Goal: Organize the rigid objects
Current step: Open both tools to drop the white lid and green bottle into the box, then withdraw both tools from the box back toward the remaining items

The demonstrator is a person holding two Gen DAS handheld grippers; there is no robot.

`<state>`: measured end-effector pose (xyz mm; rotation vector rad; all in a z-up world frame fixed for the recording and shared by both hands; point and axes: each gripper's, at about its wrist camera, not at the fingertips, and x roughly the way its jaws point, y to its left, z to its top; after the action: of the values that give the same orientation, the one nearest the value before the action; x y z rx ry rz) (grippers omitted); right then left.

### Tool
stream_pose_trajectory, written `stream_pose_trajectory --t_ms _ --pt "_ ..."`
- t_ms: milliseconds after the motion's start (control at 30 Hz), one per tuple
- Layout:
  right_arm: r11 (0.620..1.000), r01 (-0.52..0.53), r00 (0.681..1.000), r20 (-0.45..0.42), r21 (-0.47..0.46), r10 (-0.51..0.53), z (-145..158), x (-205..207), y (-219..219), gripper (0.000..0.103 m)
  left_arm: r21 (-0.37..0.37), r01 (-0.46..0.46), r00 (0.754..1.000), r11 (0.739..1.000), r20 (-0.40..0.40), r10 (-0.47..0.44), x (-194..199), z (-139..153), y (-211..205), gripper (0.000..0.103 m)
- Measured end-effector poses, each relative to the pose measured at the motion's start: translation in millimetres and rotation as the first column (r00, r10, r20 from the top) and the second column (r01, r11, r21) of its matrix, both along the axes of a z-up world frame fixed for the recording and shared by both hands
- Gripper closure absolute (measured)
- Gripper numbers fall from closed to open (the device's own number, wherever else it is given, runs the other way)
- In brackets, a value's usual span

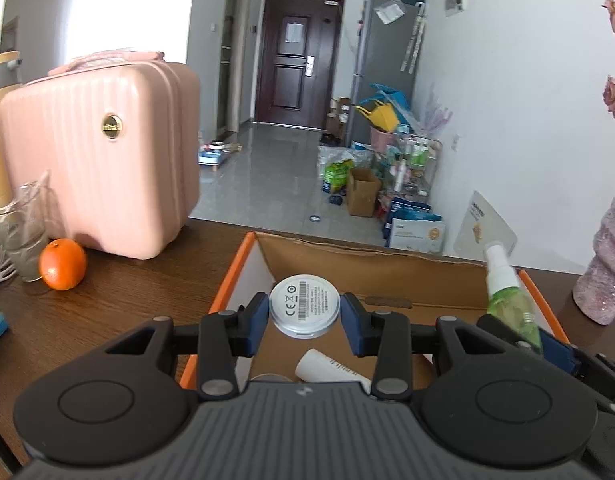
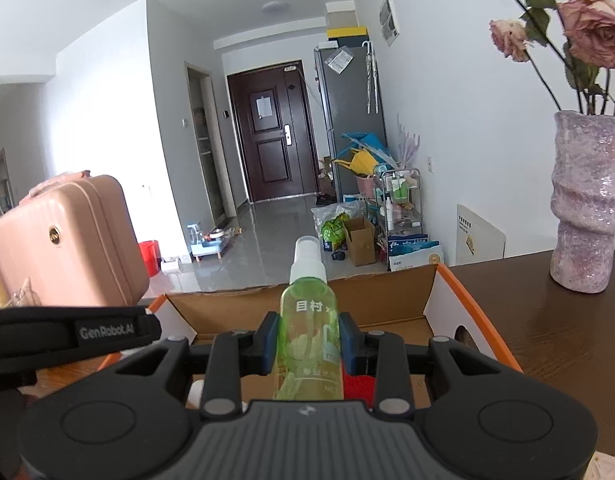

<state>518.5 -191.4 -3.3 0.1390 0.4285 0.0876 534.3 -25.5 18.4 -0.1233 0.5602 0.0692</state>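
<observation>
With the left tongs clamped on the disc and the right tongs on the bottle, both above the box, each should sink low before letting go.

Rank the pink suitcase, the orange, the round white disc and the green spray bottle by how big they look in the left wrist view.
1. pink suitcase, by far the largest.
2. green spray bottle, partly hidden behind the other gripper.
3. round white disc, held close to the camera, which flatters it.
4. orange.
The disc and the orange look nearly alike, so their order is unsure.
</observation>
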Motion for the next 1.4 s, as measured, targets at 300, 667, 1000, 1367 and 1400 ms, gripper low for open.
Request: stream_pose_trajectory --t_ms 300,667,1000,1367,1400 --pt "0.994 0.077 0.996 -0.030 -0.074 -0.079 1.3 -5.6 -3.9 0.001 0.016 -0.054 0.997 0.998 0.053 0.053 -8.5 8.4 13.9 0.000" --pt "0.994 0.075 0.997 -0.030 -0.075 -0.077 5.2 -10.3 -9.1 0.000 0.037 -0.050 0.998 0.998 0.041 0.049 -8.1 5.9 10.7 0.000" --pt "0.989 0.080 0.997 0.008 -0.123 -0.080 11.2 -37.6 -8.1 0.000 0.041 -0.030 0.998 0.999 0.051 0.027 -30.1 11.3 10.6 0.000" --pt "0.991 0.063 0.996 0.070 -0.121 -0.055 21.2 -91.9 -17.5 0.000 0.083 0.001 0.995 0.997 0.095 -0.009 -74.9 17.7 13.6 0.000" --pt "0.991 0.062 0.996 0.074 -0.121 -0.053 21.3 -96.6 -18.8 0.000 0.086 0.003 0.995 0.996 0.101 -0.012 -80.3 17.6 13.6 0.000"
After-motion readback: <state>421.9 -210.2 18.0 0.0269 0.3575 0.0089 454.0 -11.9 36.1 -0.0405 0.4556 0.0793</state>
